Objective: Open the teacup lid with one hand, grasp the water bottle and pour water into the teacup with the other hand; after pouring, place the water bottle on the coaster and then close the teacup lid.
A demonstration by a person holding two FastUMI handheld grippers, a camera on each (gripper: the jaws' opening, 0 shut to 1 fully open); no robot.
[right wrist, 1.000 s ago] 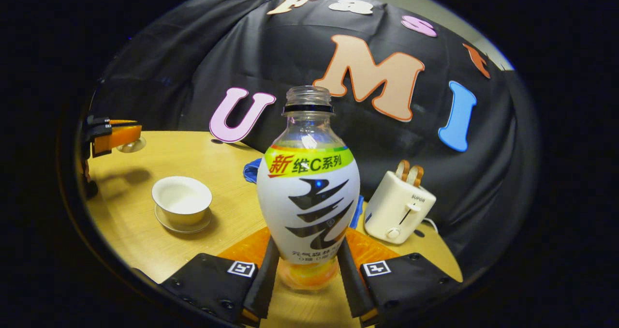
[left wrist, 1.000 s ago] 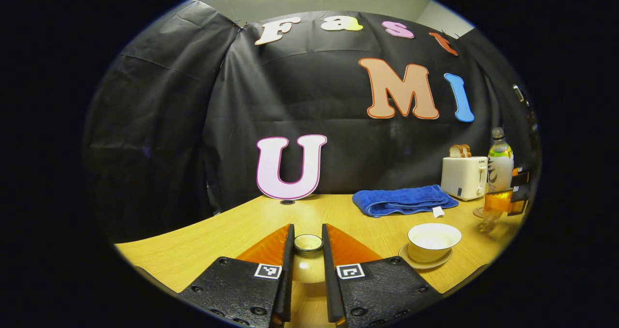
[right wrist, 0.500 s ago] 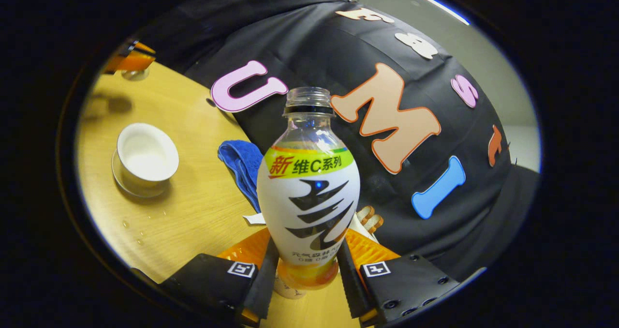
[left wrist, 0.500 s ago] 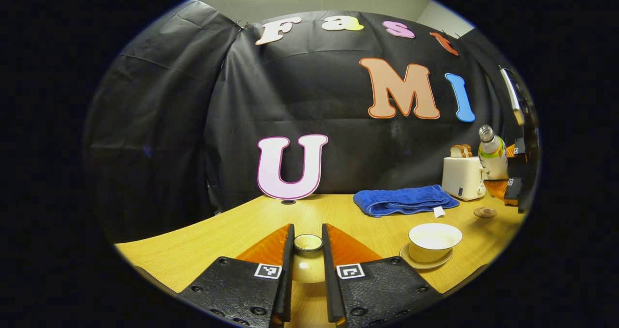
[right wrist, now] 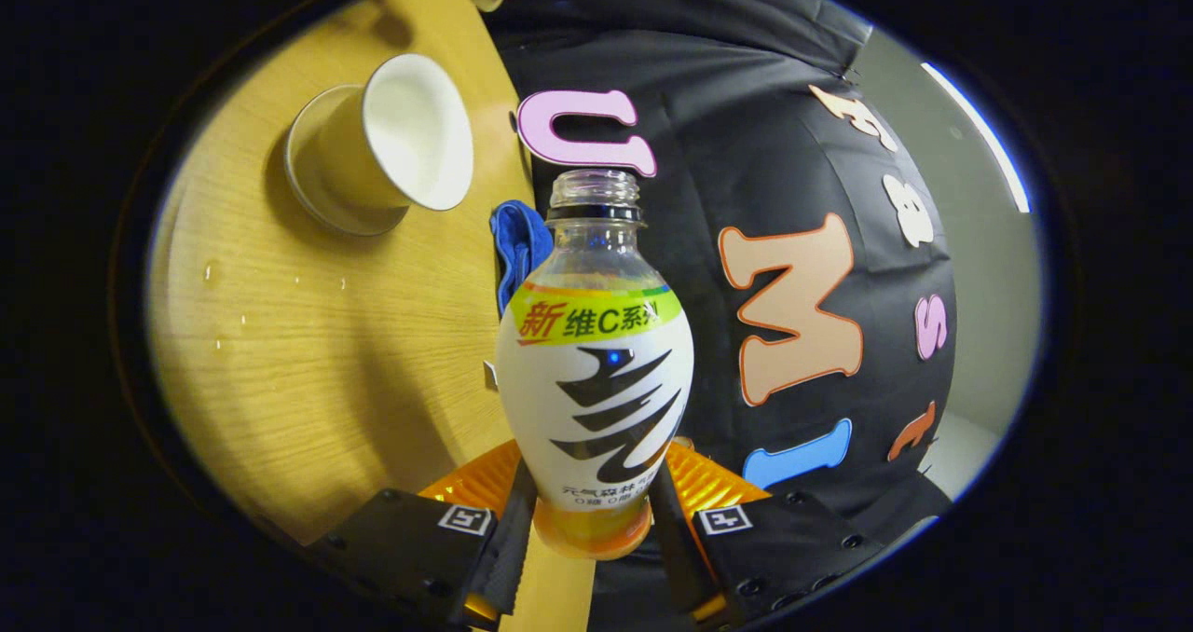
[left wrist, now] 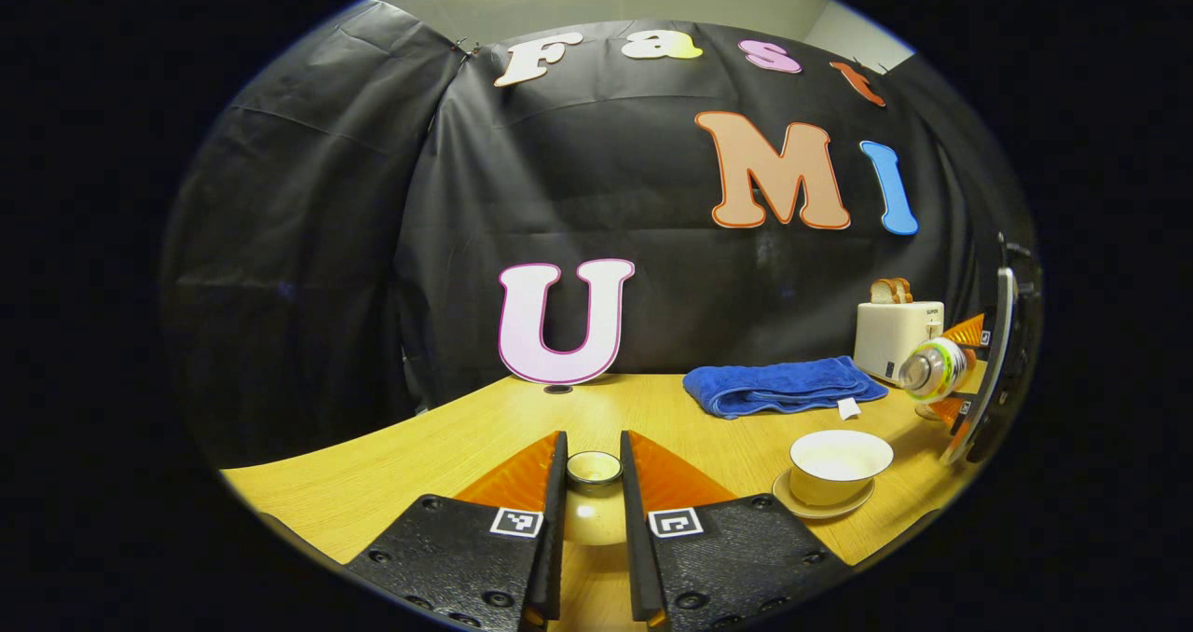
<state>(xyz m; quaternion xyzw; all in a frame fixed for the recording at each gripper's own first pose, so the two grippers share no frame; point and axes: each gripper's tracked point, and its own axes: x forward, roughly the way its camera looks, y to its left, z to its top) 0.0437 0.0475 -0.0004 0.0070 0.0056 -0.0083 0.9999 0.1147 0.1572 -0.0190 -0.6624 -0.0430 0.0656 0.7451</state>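
Bottle [right wrist: 595, 371] is clamped between the two fingers of the right gripper [right wrist: 593, 529], which press on its lower body from both sides; its uncapped neck points to 12 o'clock in the right gripper view. In that view the table [right wrist: 308, 371] runs up the left side as a tilted plane, so the bottle is held well off upright. The cup [right wrist: 391, 143], lidless and on its saucer [right wrist: 308, 180], lies at about 10 o'clock from the bottle's mouth, apart from it. A few droplets are seen on the wood below the cup, at about 9 o'clock. A blue towel [right wrist: 518, 240] shows just left of the bottle's neck.

In the left gripper view the bottle [left wrist: 932, 368] is seen far off at 3 o'clock, its mouth turned toward the camera and tipped over, with the right gripper [left wrist: 974, 385] behind it. It hangs above and to the right of the cup [left wrist: 839, 464], not over it. Whether liquid is running from the mouth cannot be told at this size.

The lid [left wrist: 594, 497] is gripped between the fingers of the left gripper [left wrist: 594, 501], at 6 o'clock, closed on its knob; it appears to sit low over the table [left wrist: 391, 469]. Behind the cup lie the towel [left wrist: 781, 385] and a toaster [left wrist: 897, 336] with bread in it, at 2 o'clock.
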